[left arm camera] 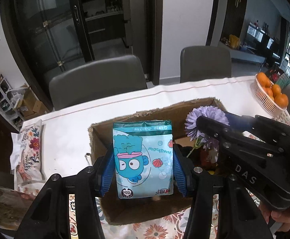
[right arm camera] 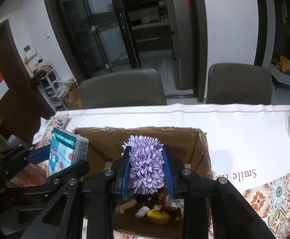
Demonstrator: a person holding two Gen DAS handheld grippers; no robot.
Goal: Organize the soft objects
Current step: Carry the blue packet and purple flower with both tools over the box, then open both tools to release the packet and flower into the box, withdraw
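My left gripper (left arm camera: 143, 163) is shut on a light-blue tissue pack (left arm camera: 143, 159) with a cartoon fish, held upright over the open cardboard box (left arm camera: 109, 127). In the right wrist view the same tissue pack (right arm camera: 65, 153) shows at the left, above the box's left wall. My right gripper (right arm camera: 146, 169) is shut on a purple artificial flower (right arm camera: 145, 163), its head squeezed between the blue pads, above the cardboard box (right arm camera: 202, 155). From the left wrist view the purple flower (left arm camera: 196, 117) and its green stem hang over the box's right half. Small toys (right arm camera: 156, 215) lie on the box floor.
A white tablecloth (right arm camera: 234, 125) covers the table, with a patterned runner (right arm camera: 274, 195) near me. A basket of oranges (left arm camera: 270, 93) stands at the right. A floral cushion (left arm camera: 29, 153) lies left of the box. Two grey chairs (left arm camera: 97, 81) stand behind the table.
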